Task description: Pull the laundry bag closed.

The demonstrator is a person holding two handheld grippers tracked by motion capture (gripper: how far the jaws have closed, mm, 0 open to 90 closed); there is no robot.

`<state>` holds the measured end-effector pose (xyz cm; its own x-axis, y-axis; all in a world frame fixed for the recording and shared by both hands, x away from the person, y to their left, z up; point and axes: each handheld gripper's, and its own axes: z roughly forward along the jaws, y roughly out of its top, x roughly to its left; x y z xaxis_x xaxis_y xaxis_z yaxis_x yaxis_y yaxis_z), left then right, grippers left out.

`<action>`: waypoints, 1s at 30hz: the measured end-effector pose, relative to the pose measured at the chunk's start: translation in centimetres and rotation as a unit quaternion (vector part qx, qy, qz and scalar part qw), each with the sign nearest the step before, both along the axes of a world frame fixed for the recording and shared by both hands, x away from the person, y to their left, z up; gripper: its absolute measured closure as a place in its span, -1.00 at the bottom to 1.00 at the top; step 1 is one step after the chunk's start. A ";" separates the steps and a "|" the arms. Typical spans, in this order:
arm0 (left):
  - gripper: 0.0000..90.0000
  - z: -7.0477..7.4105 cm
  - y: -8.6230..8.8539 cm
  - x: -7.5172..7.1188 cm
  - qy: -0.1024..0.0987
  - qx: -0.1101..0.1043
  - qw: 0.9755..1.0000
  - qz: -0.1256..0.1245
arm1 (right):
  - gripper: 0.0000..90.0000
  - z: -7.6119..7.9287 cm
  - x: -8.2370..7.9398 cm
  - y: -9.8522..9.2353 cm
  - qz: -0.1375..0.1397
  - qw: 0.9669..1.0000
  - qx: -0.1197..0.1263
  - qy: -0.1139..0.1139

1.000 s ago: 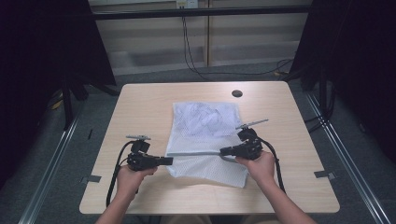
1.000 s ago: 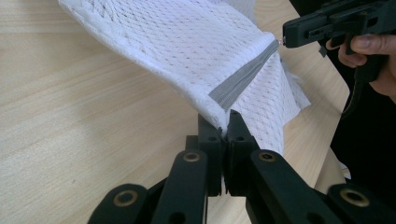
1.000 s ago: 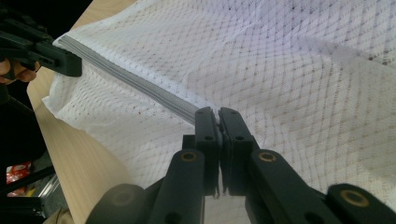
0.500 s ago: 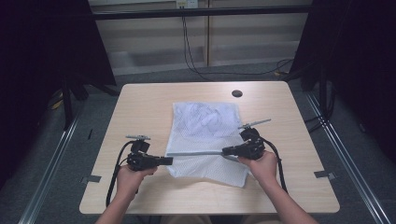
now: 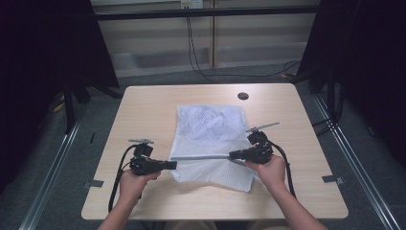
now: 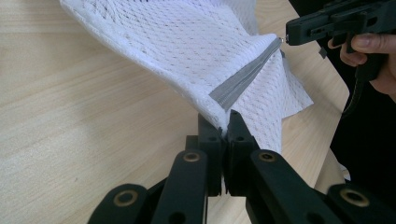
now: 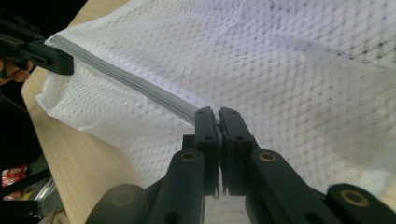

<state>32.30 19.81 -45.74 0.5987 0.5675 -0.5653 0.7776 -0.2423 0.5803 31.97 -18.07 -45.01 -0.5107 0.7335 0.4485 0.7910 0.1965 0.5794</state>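
Near the table's [image 5: 143, 103] front edge, I held the mesh bag [image 5: 210, 127] taut, my left claw [image 5: 173, 165] and right claw [image 5: 232, 155] each clenched on an end of its grey zipper [image 5: 201, 157]. Next, I judged, came pulling the slider across.

The bag [image 5: 210, 134] is white cloth net full of tiny holes. Its zipper [image 5: 201, 157] is grey. The table [image 5: 143, 110] is smooth, pale wood.
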 end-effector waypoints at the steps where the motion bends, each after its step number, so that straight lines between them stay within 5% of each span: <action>1: 0.96 0.0 0.1 0.0 0.000 0.001 1.000 -0.002 | 0.94 0.0 0.0 -0.1 0.000 1.000 -0.001 -0.002; 30: 0.96 0.0 0.2 0.0 -0.002 0.004 1.000 -0.001 | 0.93 -0.2 -0.3 -1.6 -0.014 1.000 -0.004 -0.001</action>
